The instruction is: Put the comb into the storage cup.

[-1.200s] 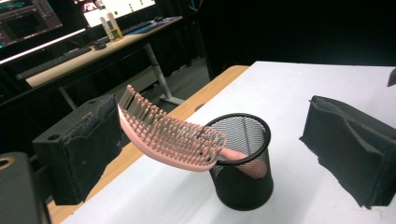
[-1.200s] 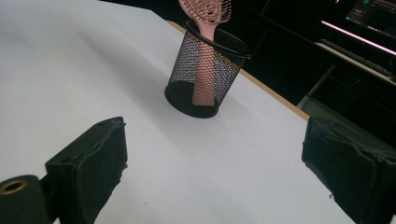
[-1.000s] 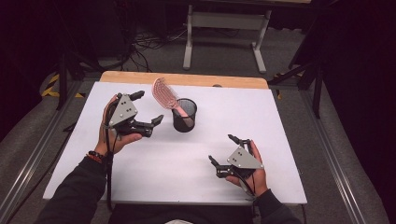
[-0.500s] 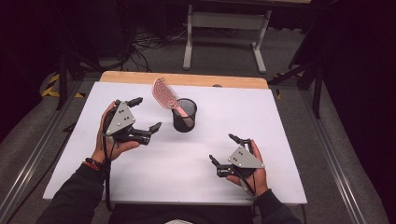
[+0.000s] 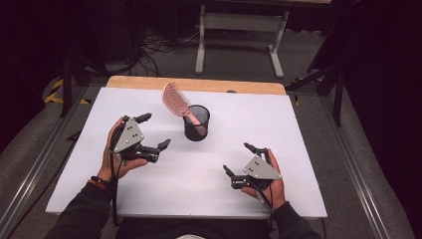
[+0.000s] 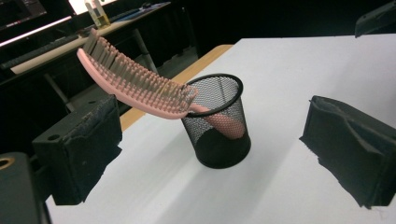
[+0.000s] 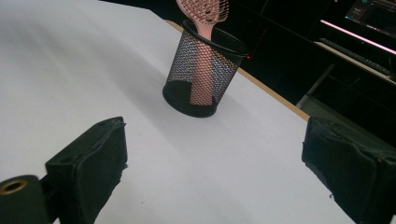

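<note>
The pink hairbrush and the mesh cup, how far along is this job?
Looks done: the pink hairbrush stands handle-down in the black mesh cup, head leaning over the rim. In hand: nothing; the left tongs and right tongs are open and empty, apart from the cup. Nothing obvious seems left.

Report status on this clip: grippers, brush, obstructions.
Left gripper open, empty, near the mesh cup. Right gripper open, empty, farther back. Pink hairbrush stands handle-down in the cup, head leaning over the rim. Nothing between fingers and cup.
</note>
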A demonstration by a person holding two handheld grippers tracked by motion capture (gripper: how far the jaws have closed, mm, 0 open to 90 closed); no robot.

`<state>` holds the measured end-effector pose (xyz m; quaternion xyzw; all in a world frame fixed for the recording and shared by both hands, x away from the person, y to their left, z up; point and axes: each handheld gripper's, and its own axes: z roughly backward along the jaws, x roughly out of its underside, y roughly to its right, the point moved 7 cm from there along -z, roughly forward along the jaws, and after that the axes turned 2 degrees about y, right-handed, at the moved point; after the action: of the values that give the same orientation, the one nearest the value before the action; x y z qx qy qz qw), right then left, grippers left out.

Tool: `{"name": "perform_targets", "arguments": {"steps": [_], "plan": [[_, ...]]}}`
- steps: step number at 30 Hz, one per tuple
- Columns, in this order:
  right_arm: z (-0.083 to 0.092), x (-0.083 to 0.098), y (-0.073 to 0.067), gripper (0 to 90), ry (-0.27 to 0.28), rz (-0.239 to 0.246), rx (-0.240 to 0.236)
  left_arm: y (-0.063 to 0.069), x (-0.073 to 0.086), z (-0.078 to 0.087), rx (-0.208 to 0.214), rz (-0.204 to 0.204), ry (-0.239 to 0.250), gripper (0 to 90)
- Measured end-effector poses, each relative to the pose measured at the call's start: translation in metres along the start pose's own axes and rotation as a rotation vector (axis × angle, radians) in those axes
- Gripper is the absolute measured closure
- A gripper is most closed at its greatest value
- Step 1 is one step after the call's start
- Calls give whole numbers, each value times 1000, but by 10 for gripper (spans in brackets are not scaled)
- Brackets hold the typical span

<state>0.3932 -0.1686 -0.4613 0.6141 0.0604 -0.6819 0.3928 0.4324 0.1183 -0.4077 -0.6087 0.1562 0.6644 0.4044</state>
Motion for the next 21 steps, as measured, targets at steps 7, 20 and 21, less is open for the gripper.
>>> {"name": "perform_targets", "arguments": {"steps": [7, 20, 21], "plan": [[1, -1, 1, 73, 1, 10, 4, 8, 8, 3, 12, -26, -15, 62], [3, -2, 1, 76, 10, 16, 4, 19, 22, 14, 17, -61, -48, 66], [3, -2, 1, 76, 10, 16, 4, 19, 22, 14, 17, -61, -48, 66]]}}
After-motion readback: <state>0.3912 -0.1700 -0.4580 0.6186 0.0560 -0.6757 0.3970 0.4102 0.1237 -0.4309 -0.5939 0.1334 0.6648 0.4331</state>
